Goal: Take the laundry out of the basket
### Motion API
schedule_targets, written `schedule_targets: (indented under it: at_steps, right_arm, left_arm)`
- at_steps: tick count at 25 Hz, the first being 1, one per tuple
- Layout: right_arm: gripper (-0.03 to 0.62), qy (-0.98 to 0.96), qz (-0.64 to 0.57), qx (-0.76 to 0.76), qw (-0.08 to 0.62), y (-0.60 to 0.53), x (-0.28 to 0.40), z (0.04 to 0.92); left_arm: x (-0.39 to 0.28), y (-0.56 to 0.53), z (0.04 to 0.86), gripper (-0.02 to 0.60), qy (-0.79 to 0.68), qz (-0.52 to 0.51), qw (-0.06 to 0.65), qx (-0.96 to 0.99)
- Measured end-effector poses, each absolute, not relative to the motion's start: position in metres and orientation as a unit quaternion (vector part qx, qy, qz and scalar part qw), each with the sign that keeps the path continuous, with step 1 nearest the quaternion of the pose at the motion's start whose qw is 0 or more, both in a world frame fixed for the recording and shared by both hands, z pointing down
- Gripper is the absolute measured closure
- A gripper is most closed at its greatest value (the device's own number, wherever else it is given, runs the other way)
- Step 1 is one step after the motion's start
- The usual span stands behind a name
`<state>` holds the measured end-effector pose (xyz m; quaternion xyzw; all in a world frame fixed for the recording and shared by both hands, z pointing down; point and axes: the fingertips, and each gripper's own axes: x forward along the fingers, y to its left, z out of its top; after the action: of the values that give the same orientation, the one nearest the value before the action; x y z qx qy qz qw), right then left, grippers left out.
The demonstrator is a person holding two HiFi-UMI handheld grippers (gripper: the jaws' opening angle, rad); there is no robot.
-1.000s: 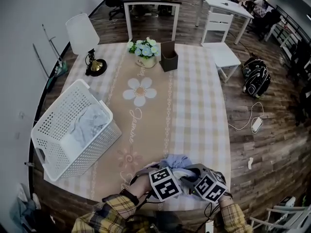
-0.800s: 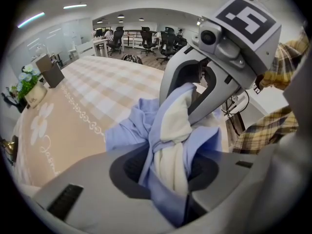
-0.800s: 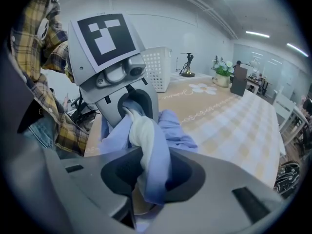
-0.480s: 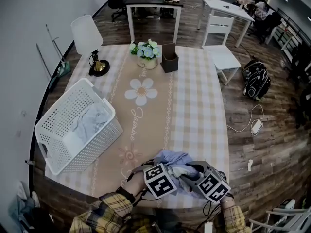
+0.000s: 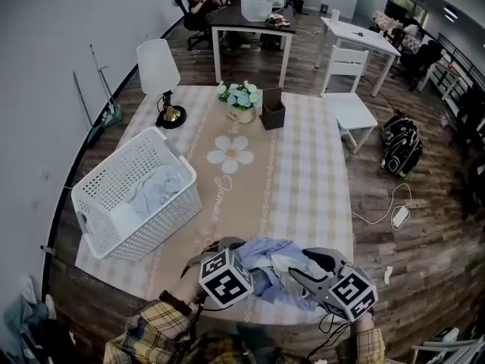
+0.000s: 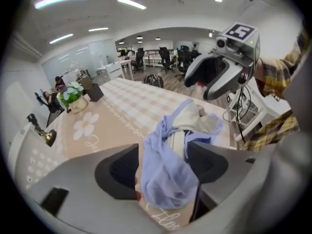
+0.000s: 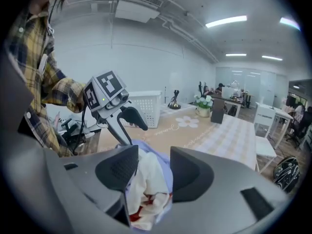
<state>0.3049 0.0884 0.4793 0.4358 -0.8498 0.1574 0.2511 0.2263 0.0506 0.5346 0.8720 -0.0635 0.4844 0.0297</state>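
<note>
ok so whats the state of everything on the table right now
basket, upright, laundry inside
clothes pile, heaped at the table's near edge
left claw, open, just been opening, blue cloth between its jaws
right claw, open, just been opening, white cloth between its jaws
lamp, upright

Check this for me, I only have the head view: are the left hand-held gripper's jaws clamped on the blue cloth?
Observer: No. The left gripper view shows the left hand-held gripper with jaws apart, just been opening, the blue cloth in the gap, unclamped.
Operator: And the right one?
Observer: The right gripper view shows the right hand-held gripper open too, jaws just been opening, a white cloth with red marks between them.
</note>
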Motion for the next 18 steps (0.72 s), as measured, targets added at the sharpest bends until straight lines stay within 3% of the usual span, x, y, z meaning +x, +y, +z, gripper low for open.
schedule_targets:
  at_steps: [9,10,12,16,18]
  right_arm:
    - [0.398,-0.875,0.105,0.464,0.095,0.086,0.276,0.373]
    - [0.43,-0.878,0.1,0.461,0.075,0.085,0.27,0.36]
    - [0.44,-0.886,0.096,0.452,0.039,0.084,0.256,0.336]
    - [0.459,-0.89,0.072,0.451,0.001,0.076,0.228,0.297]
    - [0.488,-0.887,0.059,0.458,-0.011,0.069,0.214,0.282]
  left_arm:
    - [0.231,0.041,0.397,0.25,-0.144,0.214,0.145,0.955]
    - [0.228,0.04,0.383,0.297,-0.151,0.192,0.146,0.959]
    - [0.219,0.038,0.356,0.349,-0.166,0.153,0.141,0.964]
    - [0.195,0.031,0.311,0.517,-0.196,0.088,0.129,0.968]
    - [0.182,0.029,0.294,0.546,-0.203,0.067,0.124,0.969]
